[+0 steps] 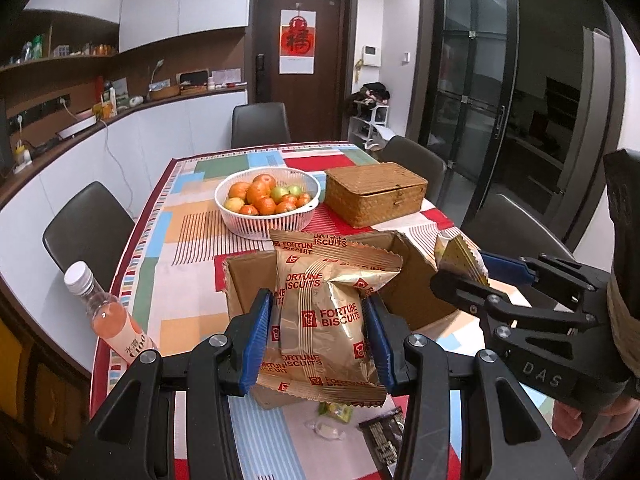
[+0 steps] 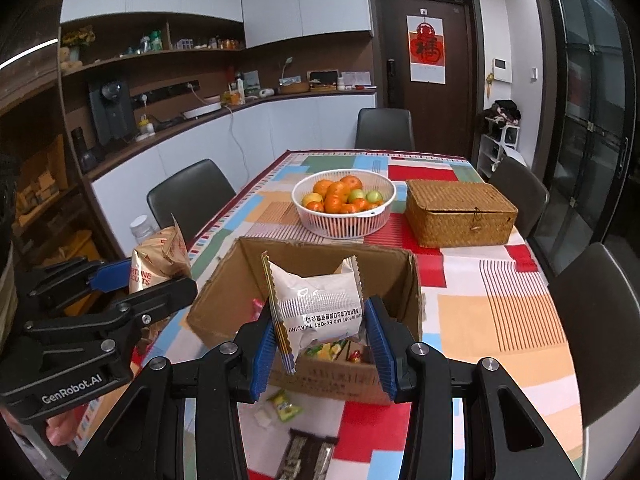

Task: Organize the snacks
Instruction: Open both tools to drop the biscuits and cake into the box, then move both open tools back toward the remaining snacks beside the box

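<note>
Left gripper (image 1: 318, 330) fingers pinch gold Fortune Biscuits packs (image 1: 324, 320). Right gripper (image 2: 320, 338) fingers pinch a white snack packet (image 2: 318, 306), both above the cardboard box (image 2: 404, 284).

"FORTUNE BISCUITS" on gold packets (image 1: 328, 320), "DAS" on right tool (image 1: 460, 276), "GenRobot.AI" on left tool (image 2: 156, 280).

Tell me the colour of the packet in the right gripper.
White packet with black print, clearest in the right wrist view.
</note>
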Demonstrator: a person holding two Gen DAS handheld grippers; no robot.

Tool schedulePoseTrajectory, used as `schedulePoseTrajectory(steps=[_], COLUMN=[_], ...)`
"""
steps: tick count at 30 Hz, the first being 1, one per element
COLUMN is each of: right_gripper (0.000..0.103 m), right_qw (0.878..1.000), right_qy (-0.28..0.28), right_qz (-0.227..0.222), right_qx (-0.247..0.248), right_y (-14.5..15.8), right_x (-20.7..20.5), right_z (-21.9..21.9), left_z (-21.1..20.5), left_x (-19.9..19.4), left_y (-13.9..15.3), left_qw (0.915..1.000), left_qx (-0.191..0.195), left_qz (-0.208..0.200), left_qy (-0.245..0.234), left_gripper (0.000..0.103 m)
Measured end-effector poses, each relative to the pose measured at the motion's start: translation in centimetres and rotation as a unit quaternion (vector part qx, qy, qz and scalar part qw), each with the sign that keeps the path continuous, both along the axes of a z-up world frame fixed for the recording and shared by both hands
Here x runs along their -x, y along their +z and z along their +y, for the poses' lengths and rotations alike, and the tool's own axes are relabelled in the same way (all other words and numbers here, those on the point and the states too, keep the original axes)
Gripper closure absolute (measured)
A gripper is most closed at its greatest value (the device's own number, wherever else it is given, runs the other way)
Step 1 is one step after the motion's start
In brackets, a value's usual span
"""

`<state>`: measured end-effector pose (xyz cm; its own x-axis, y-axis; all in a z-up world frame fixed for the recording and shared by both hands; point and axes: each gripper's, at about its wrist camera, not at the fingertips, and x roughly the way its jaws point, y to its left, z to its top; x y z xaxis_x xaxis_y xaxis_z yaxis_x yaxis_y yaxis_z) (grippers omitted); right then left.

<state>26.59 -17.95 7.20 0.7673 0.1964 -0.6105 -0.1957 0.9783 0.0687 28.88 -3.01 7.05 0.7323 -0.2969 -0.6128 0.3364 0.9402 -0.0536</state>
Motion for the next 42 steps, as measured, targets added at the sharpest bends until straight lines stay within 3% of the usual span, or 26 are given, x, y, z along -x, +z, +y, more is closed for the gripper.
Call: schedulePoseTrajectory(steps=[11, 15, 16, 17, 19, 30, 42], right_gripper=[0.06, 0.058, 0.051, 0.041, 0.037, 0.037, 0.037], right_qw=[1.0, 0.999, 0.999, 0.999, 0.999, 0.999, 0.997], right_qy=[-0.012, -0.022, -0.024, -0.029, -0.034, -0.023, -0.013], right_qz=[0.02, 0.027, 0.03, 0.032, 0.027, 0.023, 0.074], right_qx=[0.01, 0.003, 0.001, -0.003, -0.004, 0.001, -0.001], right_y=[-0.8, -1.1, -1.2, -1.2, -1.2, -2.1, -6.6], right_x=[-4.2, -5.1, -5.2, -5.2, -5.0, 0.1, 4.8], right_z=[0.3, 0.0, 0.0, -0.2, -0.4, 0.5, 1.5], left_z=[-0.2, -0.3, -0.2, -0.1, 0.1, 1.4, 2.5], left_x=[-4.8, -5.3, -5.2, -5.0, -4.2, 2.5, 7.2], left_y=[-1.4, -1.5, -1.5, -1.5, -1.5, -1.5, -5.6], left_qw=[0.9986, 0.9979, 0.998, 0.998, 0.998, 0.9984, 0.9973], left_qx=[-0.005, -0.019, -0.022, -0.025, -0.029, -0.032, -0.046], left_qz=[0.049, 0.05, 0.047, 0.044, 0.04, -0.005, 0.023], left_qy=[0.019, 0.035, 0.037, 0.038, 0.041, 0.046, 0.052], left_gripper=[0.057, 0.04, 0.04, 0.04, 0.039, 0.034, 0.033])
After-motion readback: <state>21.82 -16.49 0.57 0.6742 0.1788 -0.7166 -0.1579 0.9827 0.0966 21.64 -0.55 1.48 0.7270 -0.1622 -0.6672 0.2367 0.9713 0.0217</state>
